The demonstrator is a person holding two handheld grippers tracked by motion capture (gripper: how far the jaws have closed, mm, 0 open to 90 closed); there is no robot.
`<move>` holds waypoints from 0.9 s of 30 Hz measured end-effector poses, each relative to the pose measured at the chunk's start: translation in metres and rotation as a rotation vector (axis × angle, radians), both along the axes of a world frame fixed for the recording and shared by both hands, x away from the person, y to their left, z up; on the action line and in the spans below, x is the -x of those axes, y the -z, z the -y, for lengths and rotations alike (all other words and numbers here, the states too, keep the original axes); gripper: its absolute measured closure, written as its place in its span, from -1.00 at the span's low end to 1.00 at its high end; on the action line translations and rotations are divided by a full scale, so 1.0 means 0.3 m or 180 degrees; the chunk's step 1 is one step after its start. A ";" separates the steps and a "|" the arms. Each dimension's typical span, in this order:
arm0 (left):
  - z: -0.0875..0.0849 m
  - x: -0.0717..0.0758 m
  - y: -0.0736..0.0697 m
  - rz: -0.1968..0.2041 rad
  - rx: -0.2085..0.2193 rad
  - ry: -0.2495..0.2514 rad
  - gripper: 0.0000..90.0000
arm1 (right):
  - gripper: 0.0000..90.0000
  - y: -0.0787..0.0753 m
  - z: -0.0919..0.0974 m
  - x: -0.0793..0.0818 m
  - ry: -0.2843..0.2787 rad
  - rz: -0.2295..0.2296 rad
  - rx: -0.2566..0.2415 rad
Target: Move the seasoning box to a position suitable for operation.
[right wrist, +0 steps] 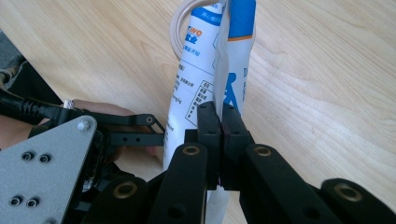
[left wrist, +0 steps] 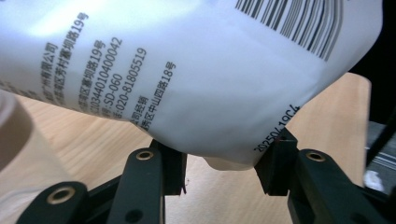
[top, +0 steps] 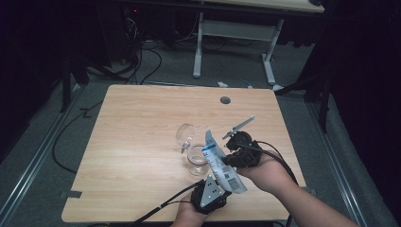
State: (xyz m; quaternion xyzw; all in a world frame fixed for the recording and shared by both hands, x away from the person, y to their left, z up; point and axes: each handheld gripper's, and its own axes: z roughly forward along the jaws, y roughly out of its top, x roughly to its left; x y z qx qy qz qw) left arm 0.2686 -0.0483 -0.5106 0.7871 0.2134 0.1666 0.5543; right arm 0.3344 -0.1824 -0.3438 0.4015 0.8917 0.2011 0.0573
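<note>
A white pouch (top: 220, 163) with blue print and a barcode hangs tilted above the table, its top toward a small glass jar (top: 197, 161). My right gripper (top: 227, 157) is shut on the pouch's flat side seam (right wrist: 224, 70), with its pads (right wrist: 208, 123) pressed together on it. My left gripper (top: 226, 186) is at the pouch's lower end. The pouch's bottom (left wrist: 224, 161) dips between its two pads (left wrist: 275, 163), which stand apart and do not squeeze it. The jar's rim (right wrist: 180, 28) shows behind the pouch.
The jar's hinged lid (top: 185, 134) stands open on its far left side. The wooden table (top: 142, 118) has a cable hole (top: 225, 100) near its far edge. A white desk frame (top: 236, 42) and loose cables (top: 142, 61) lie on the floor beyond.
</note>
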 end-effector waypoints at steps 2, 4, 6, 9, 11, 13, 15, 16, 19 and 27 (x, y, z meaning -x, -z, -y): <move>-0.002 0.000 -0.001 0.0022 -0.0025 -0.0060 0.34 | 0.98 0.000 -0.001 -0.001 0.0005 0.0006 -0.0011; -0.004 -0.001 -0.001 0.0026 -0.0029 -0.0092 0.35 | 0.97 0.002 -0.002 -0.003 0.0011 0.0022 -0.0030; -0.005 -0.003 0.000 0.0007 -0.0039 -0.0125 0.36 | 0.95 0.005 -0.004 -0.005 0.0014 0.0036 -0.0045; -0.006 -0.006 0.000 -0.0016 -0.0034 -0.0129 0.36 | 0.91 0.011 -0.001 -0.009 0.0014 0.0027 -0.0059; -0.006 -0.007 0.001 -0.0019 -0.0039 -0.0130 0.37 | 0.91 0.014 -0.002 -0.007 0.0038 0.0013 -0.0068; -0.005 -0.006 0.002 -0.0019 -0.0044 -0.0131 0.37 | 0.91 0.017 0.002 -0.008 0.0025 0.0018 -0.0065; -0.006 -0.007 0.002 -0.0028 -0.0046 -0.0131 0.37 | 0.87 0.019 0.010 -0.009 0.0020 0.0008 -0.0079; -0.007 -0.009 0.002 -0.0047 -0.0035 -0.0141 0.37 | 0.86 0.020 0.012 -0.008 0.0025 0.0002 -0.0074; -0.007 -0.011 0.002 -0.0065 -0.0017 -0.0142 0.37 | 0.86 0.023 0.018 -0.006 0.0037 -0.0002 -0.0097; -0.006 -0.010 -0.001 -0.0067 0.0011 -0.0144 0.37 | 0.99 0.019 0.010 -0.003 -0.0012 0.0042 -0.0032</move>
